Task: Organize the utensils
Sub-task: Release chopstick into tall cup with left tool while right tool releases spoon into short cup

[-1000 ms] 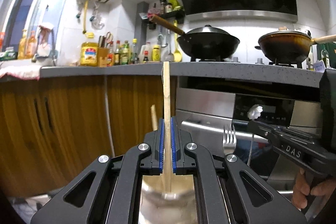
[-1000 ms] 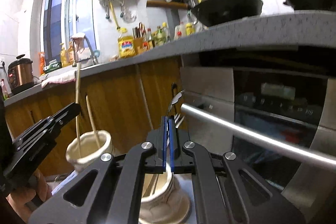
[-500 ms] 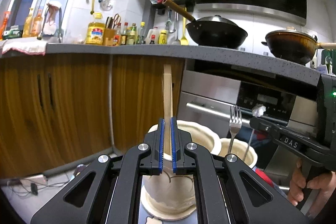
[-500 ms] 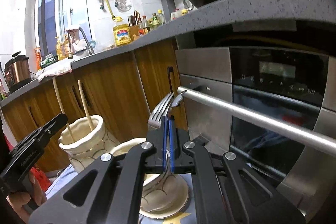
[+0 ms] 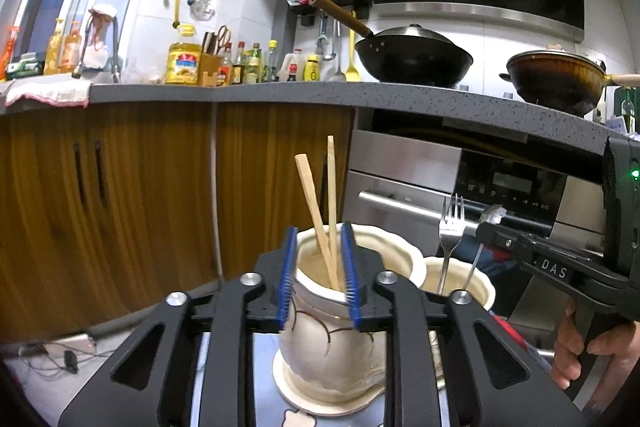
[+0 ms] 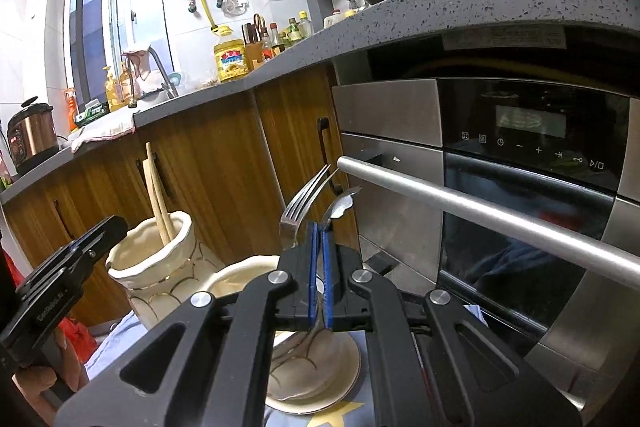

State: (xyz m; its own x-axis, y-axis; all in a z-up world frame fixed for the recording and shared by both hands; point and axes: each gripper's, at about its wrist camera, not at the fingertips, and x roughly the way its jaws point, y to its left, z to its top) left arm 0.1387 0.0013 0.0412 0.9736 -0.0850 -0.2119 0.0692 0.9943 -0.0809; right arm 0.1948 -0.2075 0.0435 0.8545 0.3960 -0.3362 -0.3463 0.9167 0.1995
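Note:
Two cream ceramic jars stand side by side. The left jar [image 5: 332, 347] holds two wooden chopsticks [image 5: 320, 219] that lean apart. My left gripper [image 5: 318, 279] is open, its blue pads on either side of the jar's mouth, touching nothing. The right jar [image 5: 464, 283] holds a metal fork [image 5: 450, 227]. My right gripper [image 6: 320, 267] is shut on a metal spoon [image 6: 340, 207], its bowl up, above the right jar [image 6: 240, 275]. The fork [image 6: 304, 203] stands just left of the spoon. The left jar [image 6: 152, 263] and chopsticks [image 6: 158, 195] show at left.
Wooden cabinet doors [image 5: 120, 207] and a steel oven with a bar handle [image 6: 480, 211] stand close behind the jars. A grey counter [image 5: 280, 93] above carries bottles and two woks. Cables [image 5: 52, 359] lie on the floor at left.
My left gripper opened and let go of the chopstick, which now rests in the left jar beside the other. Both grippers dropped lower; the right one lowered the spoon toward the right jar.

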